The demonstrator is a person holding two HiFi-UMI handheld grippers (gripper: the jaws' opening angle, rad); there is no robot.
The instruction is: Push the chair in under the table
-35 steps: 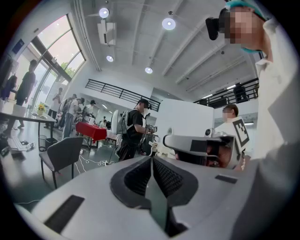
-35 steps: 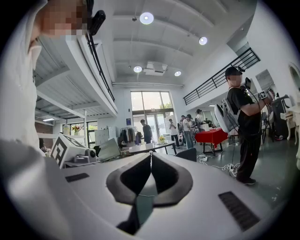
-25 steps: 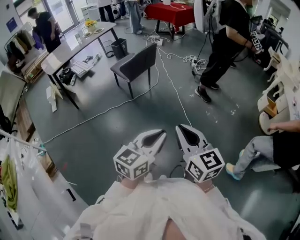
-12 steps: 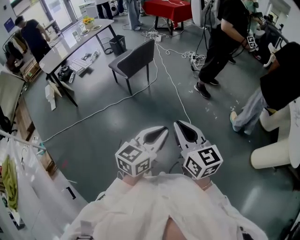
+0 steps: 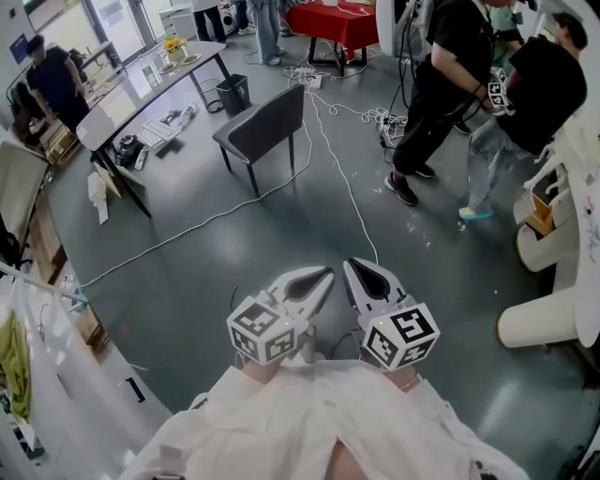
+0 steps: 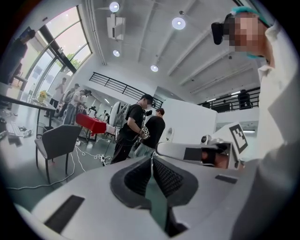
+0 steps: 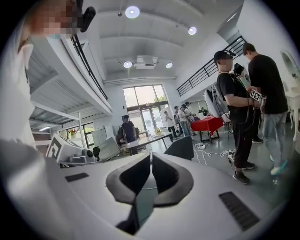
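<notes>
A dark grey chair [image 5: 263,128] stands on the grey floor, pulled out well clear of the long white table [image 5: 141,94] at the upper left. It also shows in the left gripper view as the chair [image 6: 57,141] and in the right gripper view as the chair [image 7: 180,148], with the table [image 7: 147,140] behind it. My left gripper [image 5: 323,276] and right gripper [image 5: 352,267] are held side by side close to my body, far short of the chair. Both are shut with nothing between the jaws.
A white cable [image 5: 339,164] runs across the floor past the chair. A black bin [image 5: 234,93] stands by the table. Two people [image 5: 441,94] stand at the upper right, near a red-covered table [image 5: 336,23]. White seats [image 5: 548,309] sit at the right.
The view has drifted so the chair and table sit slightly lower left. The seated person at right has stood up and moved beside the standing one. Both grippers stay shut.
</notes>
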